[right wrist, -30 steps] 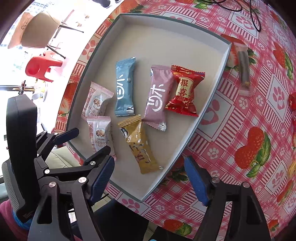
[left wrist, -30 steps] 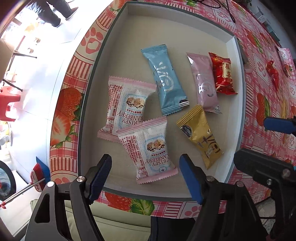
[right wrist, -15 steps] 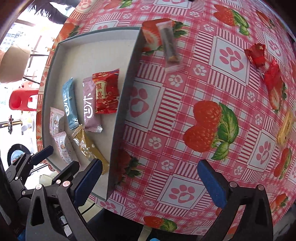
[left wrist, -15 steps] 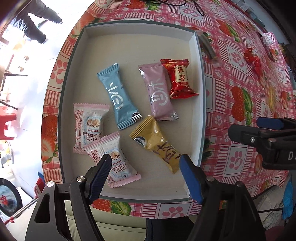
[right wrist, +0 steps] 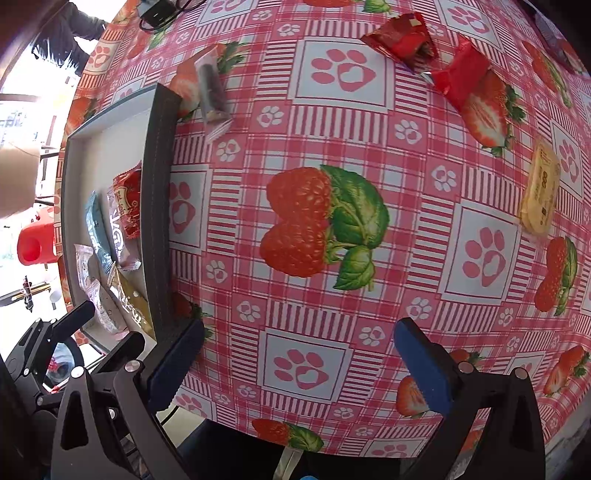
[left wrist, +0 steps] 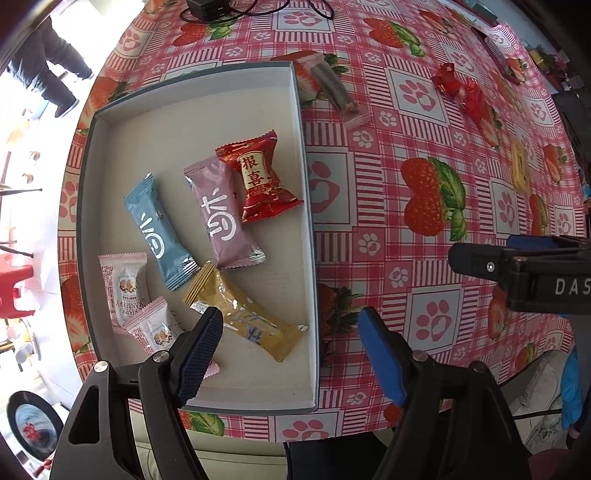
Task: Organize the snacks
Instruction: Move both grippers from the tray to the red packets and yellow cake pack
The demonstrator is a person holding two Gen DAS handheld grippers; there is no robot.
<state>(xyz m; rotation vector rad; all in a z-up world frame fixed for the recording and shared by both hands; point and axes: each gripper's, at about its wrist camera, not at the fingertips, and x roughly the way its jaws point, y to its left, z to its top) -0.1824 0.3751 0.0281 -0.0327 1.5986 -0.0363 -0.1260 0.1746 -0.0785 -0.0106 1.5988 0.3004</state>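
**Both grippers wide open over tray and tablecloth, nothing held**

Left gripper (left wrist: 290, 334): jaws spread wide, nothing between them, hanging above the near right corner of the tray (left wrist: 308, 206). One finger over the tray floor near the gold packet (left wrist: 245, 317), the other out over the tablecloth (left wrist: 388, 110).

Right gripper (right wrist: 295, 350): jaws likewise spread wide and empty, above open tablecloth to the right of the tray (right wrist: 159, 206). Left finger close to the tray's outer wall, not clearly touching. Also visible from the side at the right edge of the left camera's view.

In the tray, six packets:
- Red packet (left wrist: 258, 177) with gold characters, near the right wall, overlapping the edge of the pink packet (left wrist: 221, 214).
- Blue packet (left wrist: 157, 230) just left of the pink one, lying at a slant.
- Gold packet below those two, angled toward the near right corner.
- Two white cranberry packets (left wrist: 123, 284) at the near left, one overlapping the other, the nearer one partly hidden behind the left finger.

Out on the tablecloth, not yet in the tray:
- Clear-wrapped brown stick (right wrist: 212, 88) just beyond the tray's far right corner.
- Two red sweets (right wrist: 402, 38), crinkly wrappers, side by side farther off.
- Yellow packet (right wrist: 539, 192) well to the right, apart from the rest.

Black cables (left wrist: 221, 7) at the far edge of the table.
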